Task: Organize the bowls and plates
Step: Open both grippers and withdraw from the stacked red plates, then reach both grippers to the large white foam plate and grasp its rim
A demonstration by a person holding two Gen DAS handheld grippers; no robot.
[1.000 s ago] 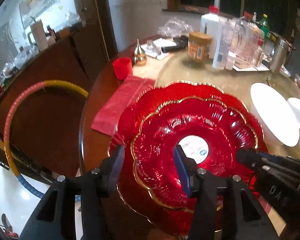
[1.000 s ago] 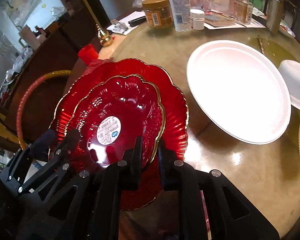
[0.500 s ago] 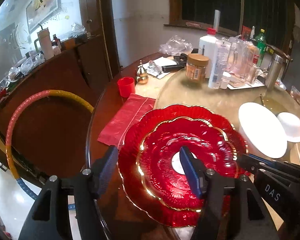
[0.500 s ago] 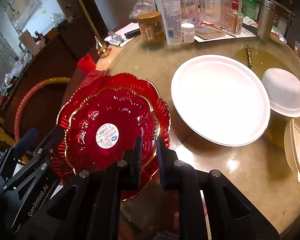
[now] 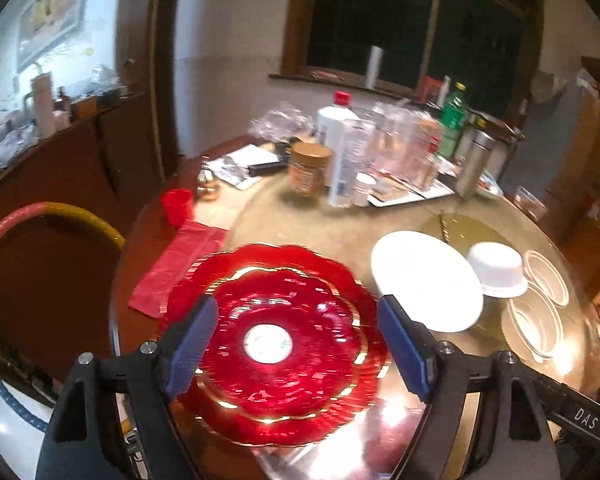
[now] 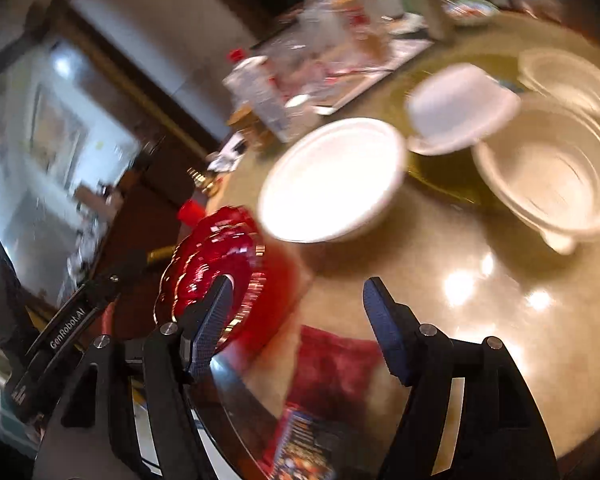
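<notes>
While both views are blurring, I'm holding my left tool wide apart above the tabletop, gripping nothing. Its fingers are framing the smaller red plate, which is sitting nested on the larger red plate at the near left of the tabletop. A white sticker is showing at the centre of the smaller one.

My right tool is also spread wide and carrying nothing, hanging over the near edge. In that view the red plates are lying to the left, partly behind my left-hand finger.

The white plate is lying just right of the red stack, apart from it. The white bowl is sitting upside down at the far right of that plate; can't tell whether they're touching. Two clear bowls are standing right of the white bowl, one nearer and one farther.

A folded red cloth is lying left of the red stack, with a red cup beyond it. Bottles and jars are crowding the far side.
</notes>
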